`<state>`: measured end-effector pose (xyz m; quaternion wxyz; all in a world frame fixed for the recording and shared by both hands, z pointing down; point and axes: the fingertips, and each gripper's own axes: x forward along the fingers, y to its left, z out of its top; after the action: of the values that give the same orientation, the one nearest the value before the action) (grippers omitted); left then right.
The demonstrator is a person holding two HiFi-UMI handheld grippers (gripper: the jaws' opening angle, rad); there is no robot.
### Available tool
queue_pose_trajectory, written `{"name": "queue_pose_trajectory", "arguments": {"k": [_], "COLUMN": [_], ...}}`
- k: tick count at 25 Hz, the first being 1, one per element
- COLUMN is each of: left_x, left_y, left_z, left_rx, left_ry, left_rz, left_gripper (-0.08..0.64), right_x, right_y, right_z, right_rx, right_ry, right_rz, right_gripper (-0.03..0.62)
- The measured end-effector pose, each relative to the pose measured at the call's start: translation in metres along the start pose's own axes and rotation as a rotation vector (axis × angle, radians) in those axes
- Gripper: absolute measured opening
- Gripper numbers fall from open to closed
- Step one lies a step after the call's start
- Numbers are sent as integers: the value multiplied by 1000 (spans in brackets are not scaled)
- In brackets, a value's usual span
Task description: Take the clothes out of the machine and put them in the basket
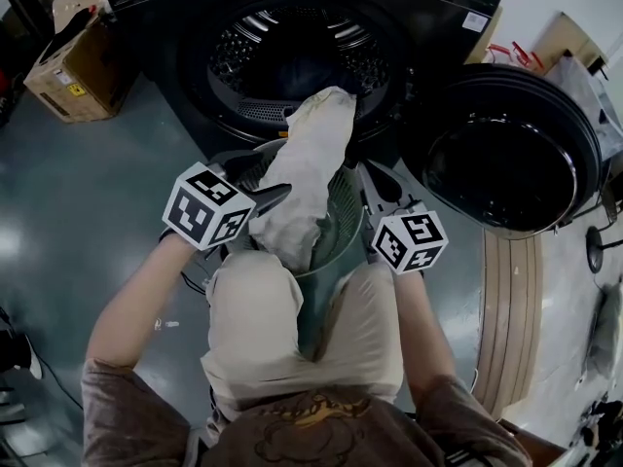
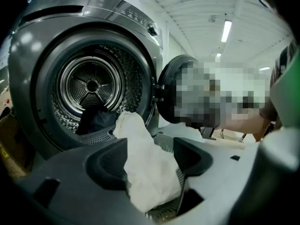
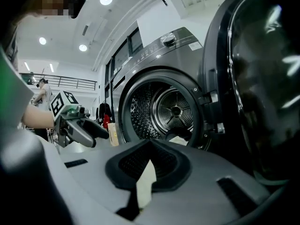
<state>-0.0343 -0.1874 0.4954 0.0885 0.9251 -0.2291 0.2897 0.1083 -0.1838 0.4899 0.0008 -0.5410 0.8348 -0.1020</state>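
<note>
A long cream garment [image 1: 311, 163] hangs from the rim of the washing machine's drum [image 1: 292, 56] down into the grey-green mesh basket [image 1: 343, 224] between the person's knees. My left gripper [image 1: 273, 188] is at the garment's left side. In the left gripper view its jaws stand open [image 2: 150, 146] with the cream garment [image 2: 150, 172] lying between and below them, and the pads are not pressing on it. A dark garment [image 2: 96, 121] lies inside the drum. My right gripper [image 1: 373, 178] hovers at the basket's right rim with its tips together [image 3: 149, 143]. A sliver of pale cloth shows in the gap behind them.
The machine's round door [image 1: 506, 154] stands swung open at the right. A cardboard box [image 1: 73, 71] sits on the floor left of the machine. The person's legs flank the basket.
</note>
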Motion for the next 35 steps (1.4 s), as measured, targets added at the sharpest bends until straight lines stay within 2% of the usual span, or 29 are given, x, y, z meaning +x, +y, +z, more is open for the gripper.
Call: {"name": "queue_pose_trajectory", "arguments": {"k": [4,10,14,18,24,29,35], "left_x": [3,28,55,85,137,175,209], "left_y": [8,22,51,83,132,173,210], "left_z": [12,12,13,21,35,47,55], "left_rx": [11,7,3,40,121,283,385], "left_ry": [-34,-46,-62,-88,-82,-8,72], "left_rz": [21,30,82,139,202,242,259], "left_gripper": [332,337,342,347,347,345,334], "right_x": [-2,-3,-3,1,8,12,19], "right_y": [-2,-5,-7,-7,-3,0,9], "right_z": [0,-5,-12,-16,-29,-37,-40], "right_rx": [3,8,4,1,-6,15,24], "right_ry": [-4,-2,5,8,27,44,48], "right_rz": [-10,-26,-41,-52,-55,-45,-18], "right_gripper": [-3,-3,-3,-3,-3,-3,-3]}}
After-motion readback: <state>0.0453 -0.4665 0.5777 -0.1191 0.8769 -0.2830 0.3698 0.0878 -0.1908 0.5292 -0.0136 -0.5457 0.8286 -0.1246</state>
